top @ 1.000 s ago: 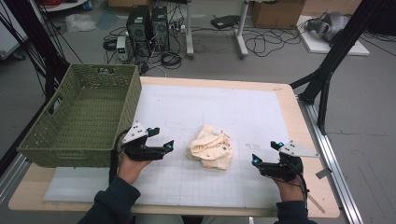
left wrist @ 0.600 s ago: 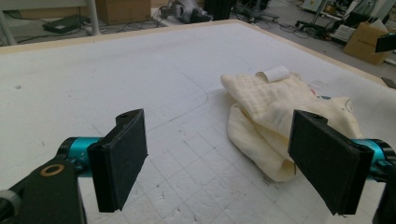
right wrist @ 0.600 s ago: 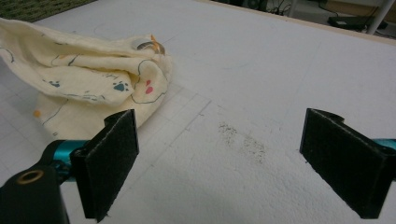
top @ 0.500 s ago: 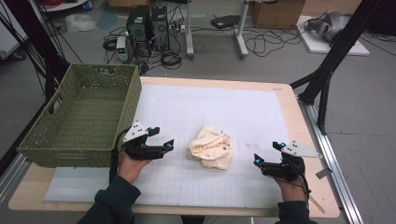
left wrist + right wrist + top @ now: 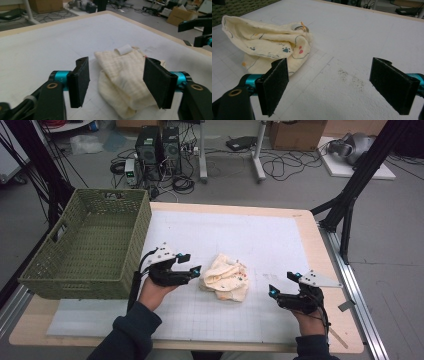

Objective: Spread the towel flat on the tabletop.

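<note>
A crumpled cream cloth (image 5: 225, 280) printed with small paw marks lies mid-table on the white mat (image 5: 240, 235). My left gripper (image 5: 192, 263) is at the cloth's left edge. In the left gripper view the cloth (image 5: 122, 75) lies between its two black pads (image 5: 80, 80), which have just been closing and still stand apart from the fabric on the left side. My right gripper (image 5: 283, 284) rests to the right of the cloth, a short gap away. Its jaws (image 5: 329, 85) stand wide open over bare mat, with the cloth (image 5: 269, 47) ahead and to the left.
A green woven basket (image 5: 50, 280) stands at the table's left, just beside my left hand. The right gripper (image 5: 197, 32) shows at the far right of the left gripper view. A dark smudge (image 5: 352, 77) marks the mat. Cables and computers crowd the floor behind the table.
My left gripper has moved right, up to the cloth, and its jaws have narrowed around it. The right gripper and the cloth have stayed put.
</note>
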Demonstrator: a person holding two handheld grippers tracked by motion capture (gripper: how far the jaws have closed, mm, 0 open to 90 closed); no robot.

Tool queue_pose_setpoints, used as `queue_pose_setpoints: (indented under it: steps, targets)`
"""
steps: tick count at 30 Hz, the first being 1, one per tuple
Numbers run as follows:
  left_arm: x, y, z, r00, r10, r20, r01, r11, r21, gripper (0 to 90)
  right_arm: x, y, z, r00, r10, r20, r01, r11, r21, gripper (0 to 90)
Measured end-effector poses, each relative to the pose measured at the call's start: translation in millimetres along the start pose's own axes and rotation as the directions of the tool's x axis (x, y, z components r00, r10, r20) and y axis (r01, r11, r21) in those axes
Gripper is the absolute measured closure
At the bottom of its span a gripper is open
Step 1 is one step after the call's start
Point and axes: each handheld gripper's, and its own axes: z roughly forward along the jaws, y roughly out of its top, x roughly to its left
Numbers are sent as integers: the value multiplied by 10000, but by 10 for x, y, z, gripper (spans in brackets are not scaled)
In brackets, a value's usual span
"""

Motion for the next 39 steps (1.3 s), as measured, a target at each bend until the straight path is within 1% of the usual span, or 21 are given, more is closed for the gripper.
queue_pose_setpoints:
  steps: [2, 5, 7, 8, 9, 10, 11, 13, 15, 16, 17, 18, 21, 23, 26, 29, 34, 35, 37, 38, 39]
  targets:
    - [-72, 48, 150, 9995, 74, 307, -81, 9997, 247, 415, -7, -5, -1, 10000, 6, 39, -6, 10000, 28, 151]
    - [-122, 56, 247, 9987, 285, 419, -309, 9979, 577, 414, -12, -18, 1, 10000, 38, -1, -38, 9999, 105, 162]
    - [-183, 41, 339, 9977, 638, 228, -660, 9912, 1147, 410, -12, -21, 2, 10000, 54, -33, -54, 9999, 138, 162]
    - [-201, 24, 372, 9968, 738, 309, -775, 9866, 1433, 410, -6, -24, 0, 10000, 81, -20, -81, 9998, 170, 163]
    - [-219, 7, 397, 9954, 887, 370, -936, 9814, 1673, 498, -3, -22, 2, 9999, 56, 127, -59, 9998, 197, 223]
    - [-233, -12, 416, 9933, 1105, 347, -1151, 9754, 1879, 498, -3, -22, 2, 9999, 56, 127, -59, 9998, 197, 223]
    - [-238, -24, 424, 9912, 1283, 333, -1324, 9699, 2043, 586, -5, -17, 2, 9998, 53, 182, -57, 9997, 218, 285]
    - [-229, -53, 422, 9895, 1414, 290, -1443, 9648, 2201, 788, 5, -10, 7, 9999, 11, 123, -14, 9998, 194, 301]
    - [-194, -60, 394, 9903, 1388, 62, -1369, 9671, 2144, 842, 35, 0, 24, 10000, -67, 28, 67, 9998, 162, 342]
    - [-150, -56, 339, 9908, 1319, -294, -1242, 9743, 1878, 844, 44, 5, 35, 10000, -98, -1, 98, 9998, 179, 355]
    - [-121, -49, 300, 9919, 1205, -392, -1126, 9801, 1632, 845, 52, 11, 51, 9999, -133, -56, 134, 9998, 170, 378]
    - [-121, -49, 300, 9919, 1205, -392, -1126, 9801, 1632, 845, 60, 20, 69, 9998, -188, -60, 190, 9996, 195, 396]
    - [-48, -40, 183, 9942, 902, -579, -840, 9912, 1024, 845, 80, 39, 124, 9995, -256, -190, 260, 9994, 232, 444]
    - [29, -66, 103, 9943, 751, -751, -678, 9931, 954, 844, 153, 67, 249, 9971, -469, -593, 493, 9980, 400, 479]
    - [80, -83, 66, 9938, 648, -900, -564, 9940, 937, 844, 236, 79, 358, 9940, -665, -866, 723, 9952, 666, 490]
    - [154, -93, 13, 9928, 466, -1101, -387, 9966, 730, 844, 367, 138, 551, 9839, -1129, -1389, 1274, 9868, 1003, 556]
    - [199, -97, -10, 9922, 327, -1205, -256, 9979, 595, 844, 464, 196, 744, 9800, -1224, -1570, 1406, 9838, 1108, 528]
    - [232, -101, -14, 9914, 211, -1289, -142, 9985, 538, 844, 519, 190, 868, 9802, -1282, -1511, 1491, 9794, 1360, 531]
    - [248, -106, -12, 9909, 88, -1341, -16, 9985, 539, 845, 537, 184, 909, 9801, -1327, -1479, 1550, 9764, 1507, 544]
    - [265, -111, -8, 9898, 17, -1426, 65, 9984, 568, 847, 579, 159, 1013, 9751, -1536, -1598, 1838, 9632, 1960, 645]
    - [298, -121, 0, 9879, -142, -1543, 218, 9986, 482, 848, 602, 139, 1060, 9707, -1756, -1642, 2103, 9511, 2261, 679]
